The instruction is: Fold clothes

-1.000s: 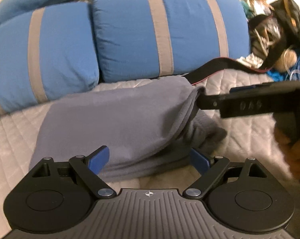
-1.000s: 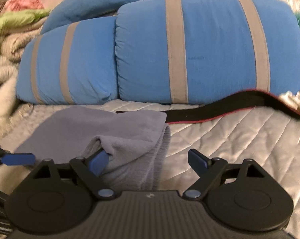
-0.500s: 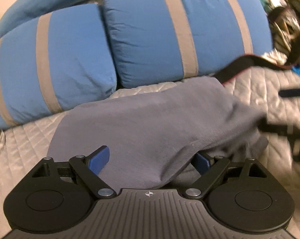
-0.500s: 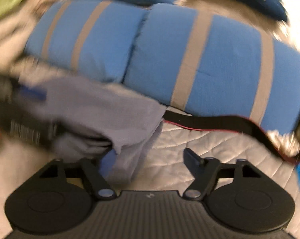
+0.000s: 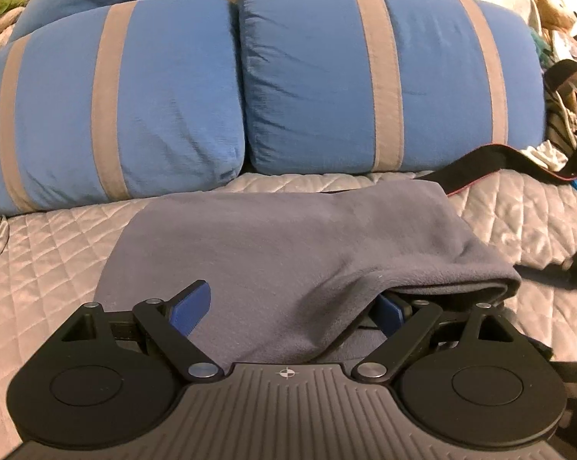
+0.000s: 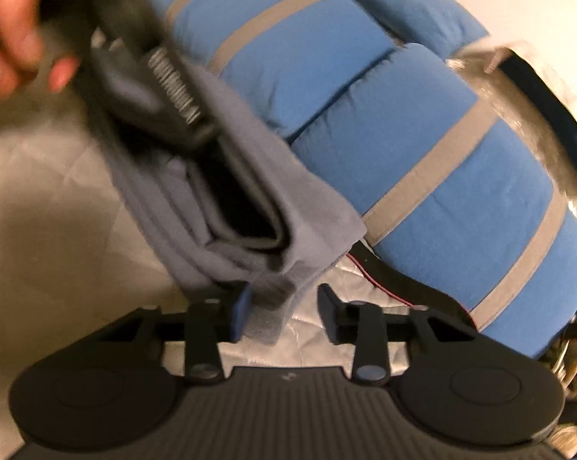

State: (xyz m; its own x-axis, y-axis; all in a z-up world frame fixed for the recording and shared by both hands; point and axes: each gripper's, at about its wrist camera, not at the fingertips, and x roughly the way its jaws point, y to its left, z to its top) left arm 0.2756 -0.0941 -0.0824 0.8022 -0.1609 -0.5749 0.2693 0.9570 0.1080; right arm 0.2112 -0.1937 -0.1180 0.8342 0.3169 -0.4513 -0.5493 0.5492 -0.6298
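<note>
The right gripper (image 6: 282, 316) is closing its jaws. A corner of the soft grey fleece garment (image 6: 265, 295) is between them and touches the blue pad of the left-hand finger, but the other finger stands apart from the cloth, so I judge that the grip is not yet made. The left gripper (image 5: 292, 308) has its jaws wide. The top layer of the grey garment (image 5: 288, 237) lies draped over the space between them and covers the right-hand blue pad, while the other pad is bare; nothing is pinched there.

The garment lies on the pale quilted bedcover (image 5: 50, 245), just in front of the two blue pillows with grey stripes (image 5: 365, 76). A black strap with red edge (image 5: 492, 161) runs between the garment and the pillows. In the right wrist view the garment shows several layers stacked at its near edge, with a dark opening between them, so it seems already folded more than once. A hand (image 6: 12, 38) holds the left gripper over the far part of it.

My judgement: the main folds are done, and one last fold or a straightening of the loose top layer is left.
</note>
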